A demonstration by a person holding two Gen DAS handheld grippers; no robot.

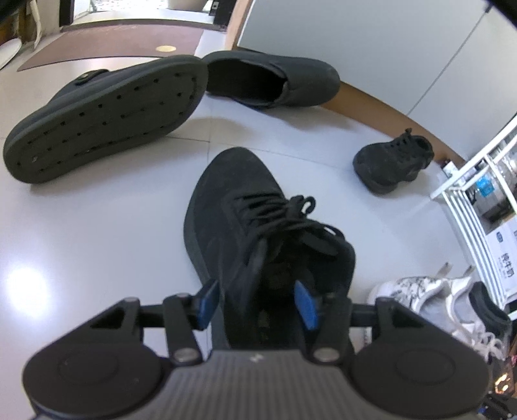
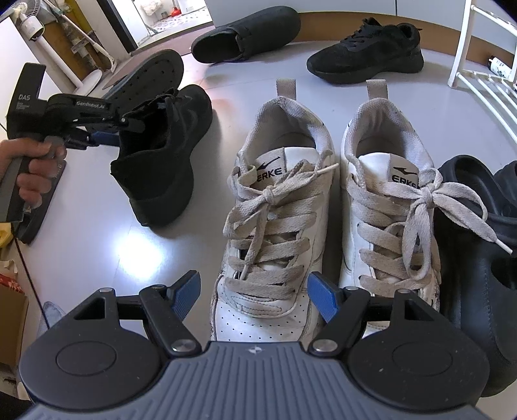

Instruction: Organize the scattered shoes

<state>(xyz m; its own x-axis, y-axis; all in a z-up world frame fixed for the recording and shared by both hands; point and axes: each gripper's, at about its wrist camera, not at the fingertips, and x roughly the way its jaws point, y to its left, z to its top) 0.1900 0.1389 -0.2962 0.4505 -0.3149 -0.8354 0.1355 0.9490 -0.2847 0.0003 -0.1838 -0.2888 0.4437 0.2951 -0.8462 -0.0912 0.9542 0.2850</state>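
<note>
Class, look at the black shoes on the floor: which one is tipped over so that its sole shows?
The black strap shoe, far left in the left wrist view. Its perforated sole faces the camera, while the slip-on and the two lace-up sneakers sit upright.

Probably a home entryway: worn shoes point(image 2: 274, 210) scattered on a glossy tiled floor point(image 1: 97, 242), a brown doormat point(image 1: 113, 45), a standing fan point(image 2: 29, 19), a white rack point(image 1: 478, 194).

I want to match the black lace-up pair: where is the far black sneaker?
In the right wrist view the far black sneaker stands upright at top right, by the white rack, right of the black slip-on.
</note>
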